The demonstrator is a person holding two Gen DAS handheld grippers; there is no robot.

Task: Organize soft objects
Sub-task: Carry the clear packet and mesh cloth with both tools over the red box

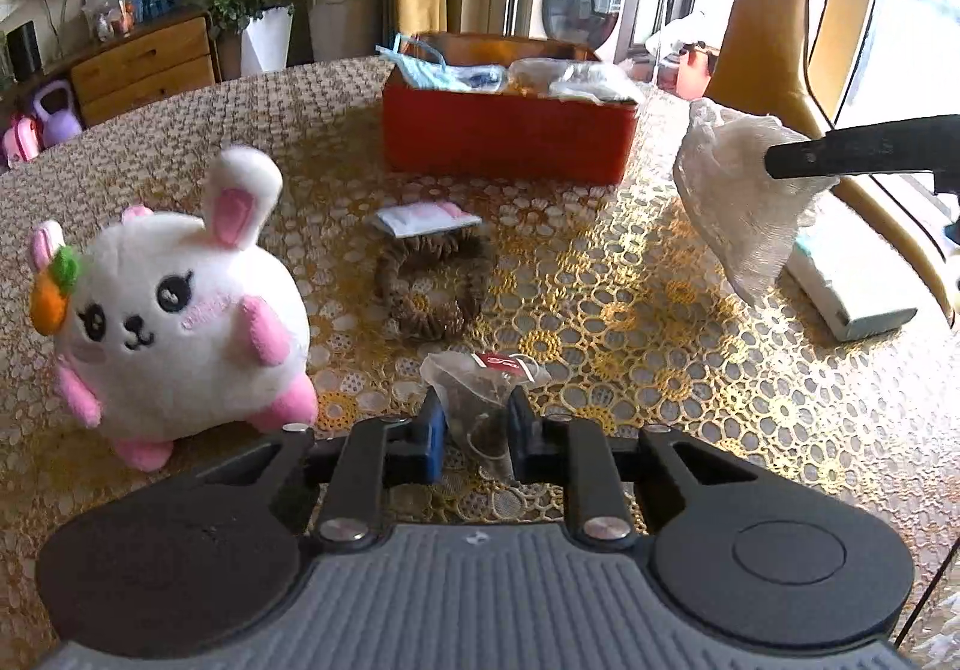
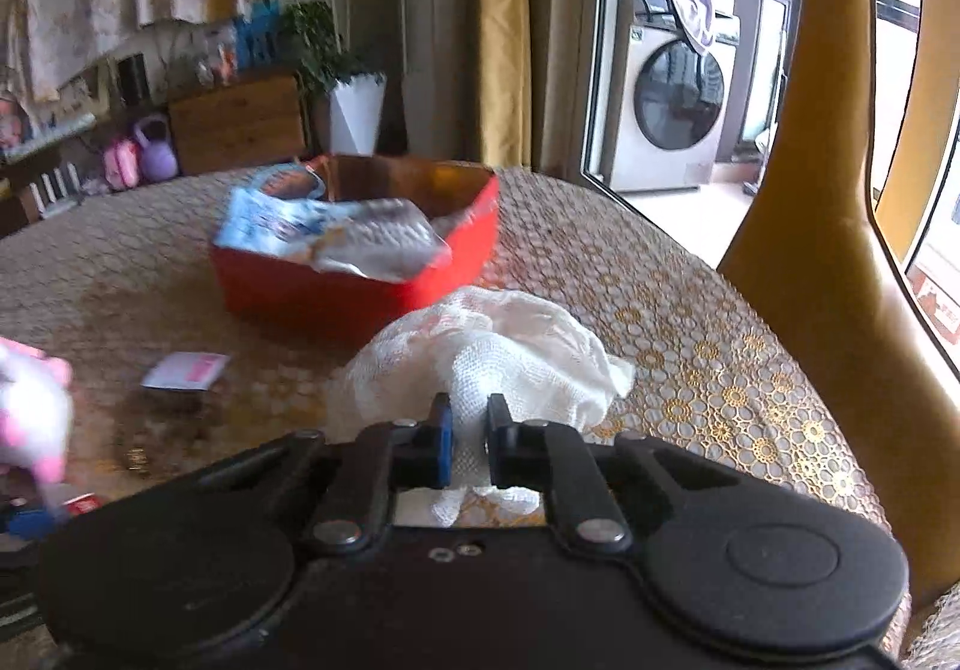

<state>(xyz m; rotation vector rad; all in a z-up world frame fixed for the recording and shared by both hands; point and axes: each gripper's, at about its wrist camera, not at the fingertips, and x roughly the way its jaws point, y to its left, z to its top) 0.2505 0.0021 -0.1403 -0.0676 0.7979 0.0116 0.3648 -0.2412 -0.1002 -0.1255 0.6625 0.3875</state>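
Observation:
My left gripper (image 1: 475, 433) is shut on a clear tea bag (image 1: 480, 388) with a red tag, low over the lace tablecloth. A white and pink plush rabbit (image 1: 174, 310) sits to its left. A brown scrunchie (image 1: 429, 286) and a small white and pink sachet (image 1: 426, 218) lie ahead of it. My right gripper (image 2: 469, 439) is shut on a white lace cloth (image 2: 492, 358) and holds it above the table; the cloth also shows in the left wrist view (image 1: 738, 202). The red box (image 1: 510, 129), also in the right wrist view (image 2: 360, 274), holds masks and packets.
A white and green tissue pack (image 1: 852, 286) lies at the table's right edge. A yellow chair back (image 2: 828, 250) stands close on the right. A cabinet, plants and a washing machine are beyond the table.

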